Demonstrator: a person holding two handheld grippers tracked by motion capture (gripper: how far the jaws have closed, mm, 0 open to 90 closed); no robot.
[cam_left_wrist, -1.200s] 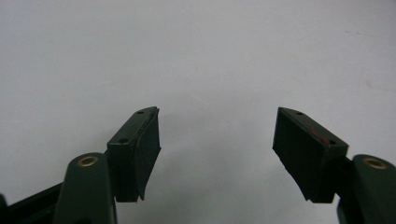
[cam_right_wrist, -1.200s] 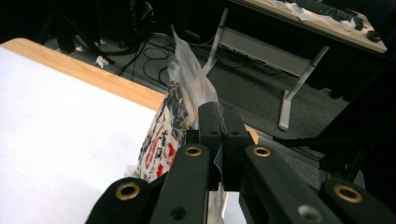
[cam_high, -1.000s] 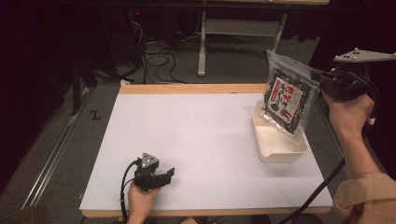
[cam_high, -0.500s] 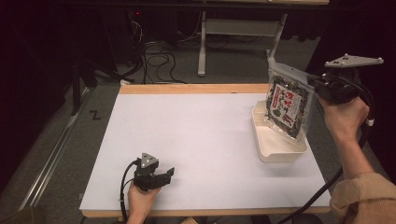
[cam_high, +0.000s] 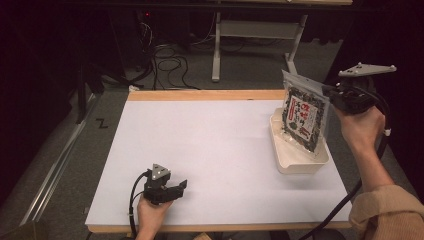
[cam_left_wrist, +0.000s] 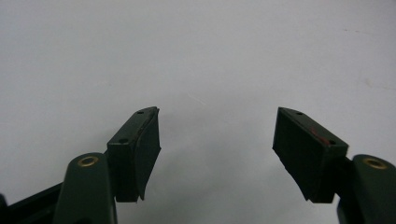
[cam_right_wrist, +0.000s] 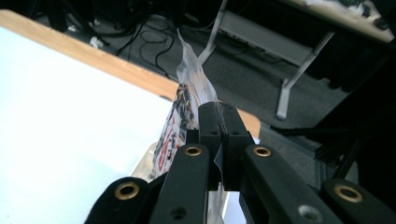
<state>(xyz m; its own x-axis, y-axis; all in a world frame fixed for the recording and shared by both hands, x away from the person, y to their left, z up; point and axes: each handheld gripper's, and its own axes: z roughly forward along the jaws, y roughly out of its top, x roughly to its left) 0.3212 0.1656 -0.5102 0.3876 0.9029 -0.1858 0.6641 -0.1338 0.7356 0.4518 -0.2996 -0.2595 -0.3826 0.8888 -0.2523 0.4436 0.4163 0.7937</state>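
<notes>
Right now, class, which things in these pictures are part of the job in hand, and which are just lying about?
Part of the job:
- snack packet, pinched at its edge by the right gripper
- white tray, under the hanging packet

Not in use:
- left gripper, open, resting near the table's front edge
- cables and desk frame on the floor beyond

Floor cables (cam_high: 167, 60) beyond white table (cam_high: 215, 150)

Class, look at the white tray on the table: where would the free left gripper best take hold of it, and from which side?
Probably the white tray's thin upright left wall, from the open table side, one finger inside and one outside. The snack packet, held by the right gripper, crowds its right part; the left gripper is open.
</notes>
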